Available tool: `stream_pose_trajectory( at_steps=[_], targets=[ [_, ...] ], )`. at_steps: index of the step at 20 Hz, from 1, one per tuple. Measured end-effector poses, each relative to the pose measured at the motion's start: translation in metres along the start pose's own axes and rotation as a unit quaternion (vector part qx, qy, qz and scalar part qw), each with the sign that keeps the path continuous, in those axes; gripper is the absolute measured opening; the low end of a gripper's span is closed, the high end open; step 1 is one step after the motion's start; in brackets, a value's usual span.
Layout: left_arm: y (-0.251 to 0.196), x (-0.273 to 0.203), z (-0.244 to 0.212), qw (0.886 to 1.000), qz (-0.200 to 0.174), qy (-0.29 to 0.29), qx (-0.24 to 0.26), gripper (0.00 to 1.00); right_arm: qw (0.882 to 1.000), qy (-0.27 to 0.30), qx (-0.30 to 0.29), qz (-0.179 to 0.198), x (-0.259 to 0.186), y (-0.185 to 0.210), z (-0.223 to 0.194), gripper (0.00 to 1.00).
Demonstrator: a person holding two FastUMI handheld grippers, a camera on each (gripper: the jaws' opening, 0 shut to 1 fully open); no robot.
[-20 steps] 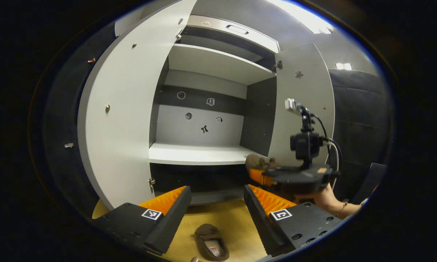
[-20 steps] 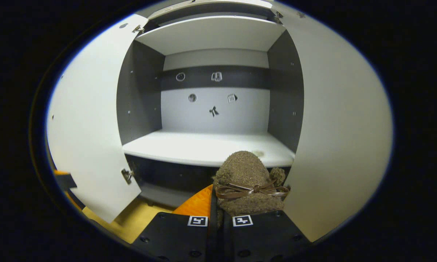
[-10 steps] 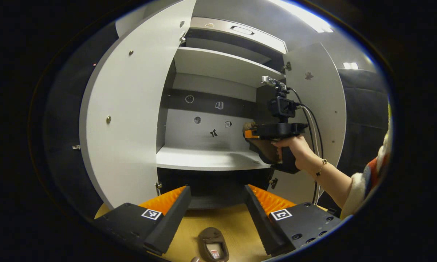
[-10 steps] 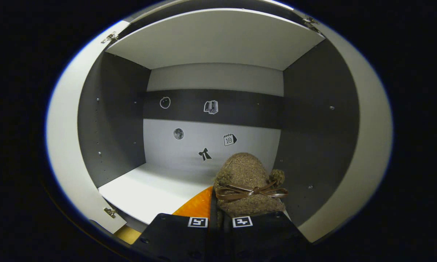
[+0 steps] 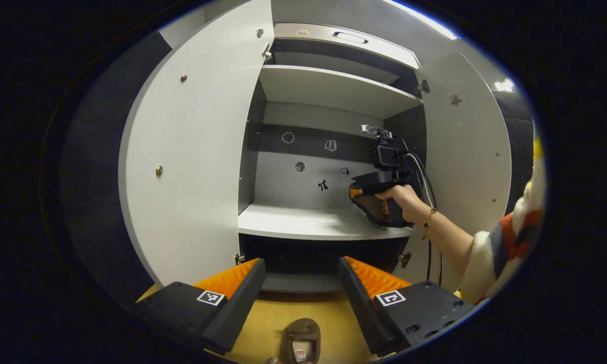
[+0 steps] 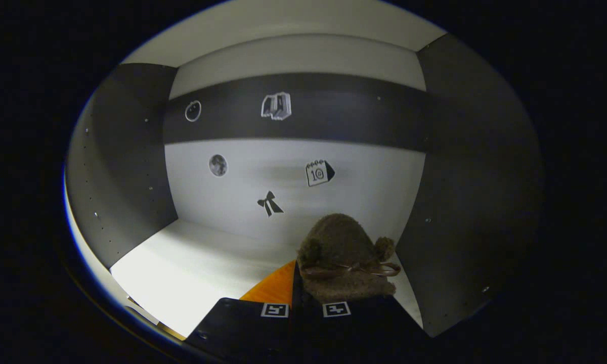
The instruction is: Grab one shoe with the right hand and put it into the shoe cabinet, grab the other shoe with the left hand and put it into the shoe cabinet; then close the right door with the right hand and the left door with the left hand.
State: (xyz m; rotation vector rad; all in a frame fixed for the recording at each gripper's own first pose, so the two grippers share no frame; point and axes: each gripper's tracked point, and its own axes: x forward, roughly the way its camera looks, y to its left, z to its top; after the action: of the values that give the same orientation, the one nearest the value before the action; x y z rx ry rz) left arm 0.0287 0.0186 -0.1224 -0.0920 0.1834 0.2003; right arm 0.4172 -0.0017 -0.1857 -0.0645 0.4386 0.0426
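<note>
Right gripper is carrying a fuzzy brown slipper inside the shoe cabinet while the left gripper is waiting low with its fingers apart.

In the left gripper view, the left door (image 5: 192, 167) is standing wide open, the left gripper (image 5: 301, 288) is hovering with fingers spread and nothing between them, and the second brown slipper (image 5: 300, 344) is lying on the wooden floor (image 5: 329, 323) just below, between those fingers. Moving right, a hand (image 5: 402, 199) is holding the right gripper (image 5: 372, 194) over the white shelf (image 5: 303, 225), near the open right door (image 5: 465, 151). In the right gripper view, the right gripper (image 6: 303, 298) is clamping the bow-trimmed slipper (image 6: 346, 263), poised above the shelf's right side (image 6: 192, 268), close to the dark side panel (image 6: 465, 202), stickers (image 6: 319, 173) dotting the back wall.
</note>
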Motion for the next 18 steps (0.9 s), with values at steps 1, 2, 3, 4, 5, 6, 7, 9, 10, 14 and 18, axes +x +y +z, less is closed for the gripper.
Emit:
stream_pose_trajectory(
  at_steps=[1,2,3,4,5,6,7,9,10,14,18],
  targets=[
    [0.002,0.002,-0.001,1.000,0.001,0.004,0.000,0.93,1.000,0.013,-0.002,-0.004,-0.001,-0.002,-0.007,0.12],
    [0.005,0.003,-0.001,1.000,0.002,0.006,0.000,0.93,1.000,0.021,-0.005,-0.007,0.002,-0.004,-0.012,0.12],
    [0.009,0.003,0.000,1.000,0.004,0.006,-0.001,0.93,1.000,0.028,-0.002,-0.004,0.006,-0.003,-0.016,0.18],
    [0.013,0.003,0.001,1.000,0.006,0.005,-0.002,0.93,0.999,0.032,0.003,0.001,0.005,0.000,-0.017,0.14],
    [0.018,0.004,-0.001,1.000,0.010,0.008,-0.005,0.93,0.999,0.033,0.001,-0.002,0.009,-0.001,-0.018,0.18],
    [0.021,0.004,-0.003,1.000,0.013,0.013,-0.008,0.93,1.000,0.030,0.001,0.000,0.007,0.000,-0.016,0.21],
    [0.024,0.004,-0.005,1.000,0.016,0.017,-0.012,0.93,0.999,0.032,0.001,0.001,0.002,0.002,-0.015,0.38],
    [0.025,0.002,-0.003,1.000,0.016,0.017,-0.020,0.93,0.999,0.048,0.002,0.013,-0.006,0.010,-0.021,0.59],
    [0.026,0.000,-0.002,1.000,0.016,0.015,-0.021,0.93,0.998,0.056,-0.004,0.020,-0.011,0.013,-0.024,0.64],
    [0.023,-0.010,0.002,1.000,0.007,0.005,-0.018,0.93,0.998,0.051,-0.028,0.025,-0.036,0.022,-0.017,0.97],
    [0.023,-0.027,0.002,1.000,-0.002,0.002,-0.020,0.93,0.999,0.014,-0.038,0.024,-0.073,0.022,-0.001,0.98]
  ],
)
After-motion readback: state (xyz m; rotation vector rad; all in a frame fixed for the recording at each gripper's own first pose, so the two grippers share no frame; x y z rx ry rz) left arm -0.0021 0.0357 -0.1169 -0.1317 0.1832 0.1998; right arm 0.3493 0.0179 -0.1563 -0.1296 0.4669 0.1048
